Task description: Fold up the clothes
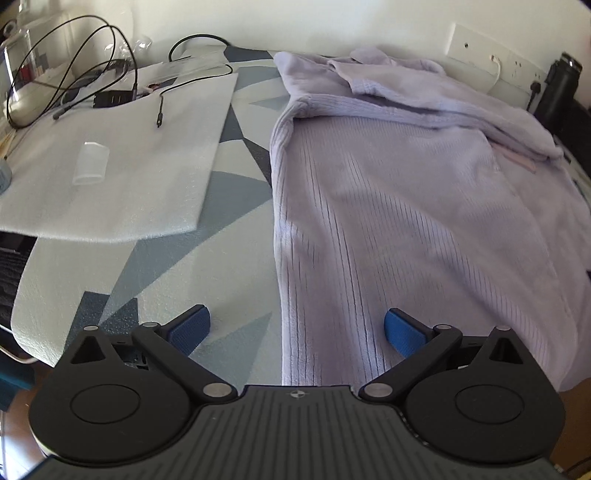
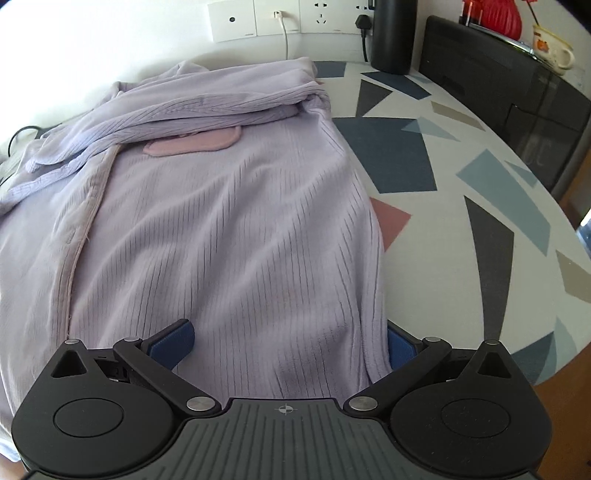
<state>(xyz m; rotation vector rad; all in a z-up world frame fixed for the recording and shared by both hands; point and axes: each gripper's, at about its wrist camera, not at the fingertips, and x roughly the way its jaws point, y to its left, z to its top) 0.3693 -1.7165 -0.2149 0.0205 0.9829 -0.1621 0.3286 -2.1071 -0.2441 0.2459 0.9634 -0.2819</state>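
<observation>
A lilac ribbed fleece garment (image 1: pixel 406 206) is spread lengthwise over a round table covered with a pale cloth printed with grey, blue and pink angular shapes (image 2: pixel 461 206). Its sleeves are folded across its far end, where a pink patch (image 2: pixel 192 144) is partly covered by them. The left gripper (image 1: pixel 297 330) is held wide apart over the garment's near left edge, one blue pad (image 1: pixel 192 328) above the tablecloth and the other above the fabric; nothing is gripped. The right gripper (image 2: pixel 284 347) is likewise spread, straddling the near right edge of the garment, whose hem is draped between the fingers and partly hides the right-hand pad.

A clear small cup (image 1: pixel 90 164) is seen lying on its side on a white foam sheet (image 1: pixel 122 177) left of the garment, with black cables (image 1: pixel 74 66) looped behind it. A black cylindrical flask (image 2: pixel 393 33) is stood by white wall sockets (image 2: pixel 280 18), and a cream mug (image 2: pixel 552 46) rests on a dark cabinet (image 2: pixel 517 92).
</observation>
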